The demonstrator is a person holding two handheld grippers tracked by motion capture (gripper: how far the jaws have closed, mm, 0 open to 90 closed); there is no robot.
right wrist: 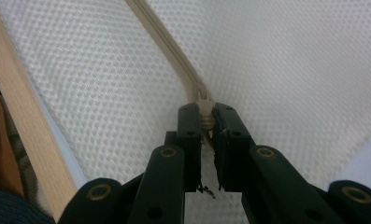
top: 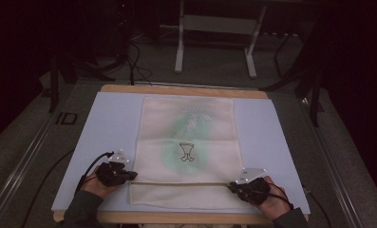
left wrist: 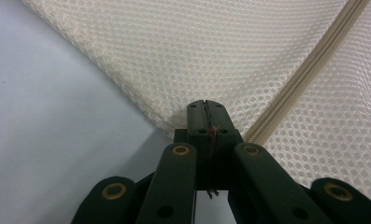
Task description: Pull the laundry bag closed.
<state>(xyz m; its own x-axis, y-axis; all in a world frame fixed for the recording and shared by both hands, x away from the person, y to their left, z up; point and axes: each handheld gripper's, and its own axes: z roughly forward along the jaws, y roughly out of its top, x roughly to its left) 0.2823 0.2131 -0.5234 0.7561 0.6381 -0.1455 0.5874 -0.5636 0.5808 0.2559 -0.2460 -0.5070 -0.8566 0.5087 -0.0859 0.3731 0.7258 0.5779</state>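
1. My right tongs (right wrist: 206, 116) are pinched narrow on the zipper pull (right wrist: 203, 100) of the mesh laundry bag (top: 186, 142); in the right gripper view the beige slider sits between the two black tips, with the zipper (right wrist: 164, 42) running away from them up and to the left.
2. My left tongs (left wrist: 205, 109) are closed tight on the bag's edge, with mesh fabric caught between the tips. In the left gripper view the zipper tape (left wrist: 309, 70) passes just beside them on the right.
3. From the high view, the left tongs (top: 129, 175) hold the bag's left edge and the right tongs (top: 233, 186) its right edge, both at the height of the zipper line (top: 181, 183), which crosses the bag near its front end.
4. The relation that matters: the zipper's long axis lies straight between my two hands, side to side across the counter (top: 110, 118). The pull is already at the right hand, so I judge the travel must go leftward, toward the left tongs, which serve as the anchor.
5. The bag lies flat on the pale blue mat, lengthwise away from me, with a greenish item and a small printed figure (top: 186, 152) showing through the mesh.
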